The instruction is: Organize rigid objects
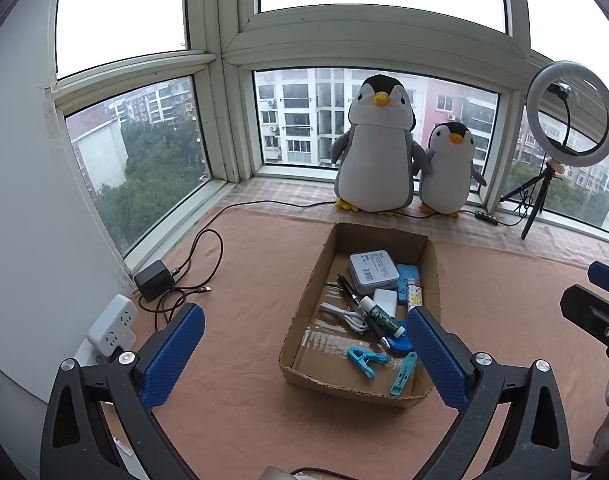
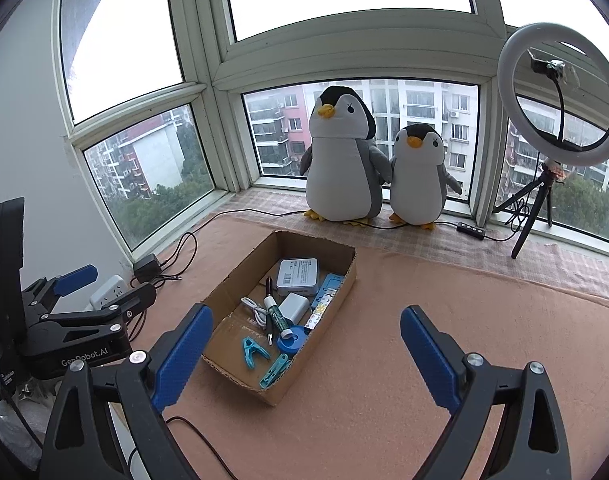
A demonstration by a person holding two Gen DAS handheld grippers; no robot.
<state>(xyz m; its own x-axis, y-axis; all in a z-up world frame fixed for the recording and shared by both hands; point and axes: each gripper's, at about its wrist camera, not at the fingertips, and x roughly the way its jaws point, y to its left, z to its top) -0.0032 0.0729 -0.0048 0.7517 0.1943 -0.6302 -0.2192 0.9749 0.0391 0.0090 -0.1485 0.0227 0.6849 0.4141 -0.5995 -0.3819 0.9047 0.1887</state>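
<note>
An open cardboard box sits on the pink cloth. Inside lie a grey tin, a white charger, a white cable, a black pen, a green tube, a blue tape measure and blue clips. My left gripper is open and empty, in front of the box. My right gripper is open and empty, near the box's front right; it also shows at the right edge of the left wrist view.
Two plush penguins stand on the windowsill. A ring light on a tripod stands at the right. A black adapter with cables and a white power strip lie by the left wall.
</note>
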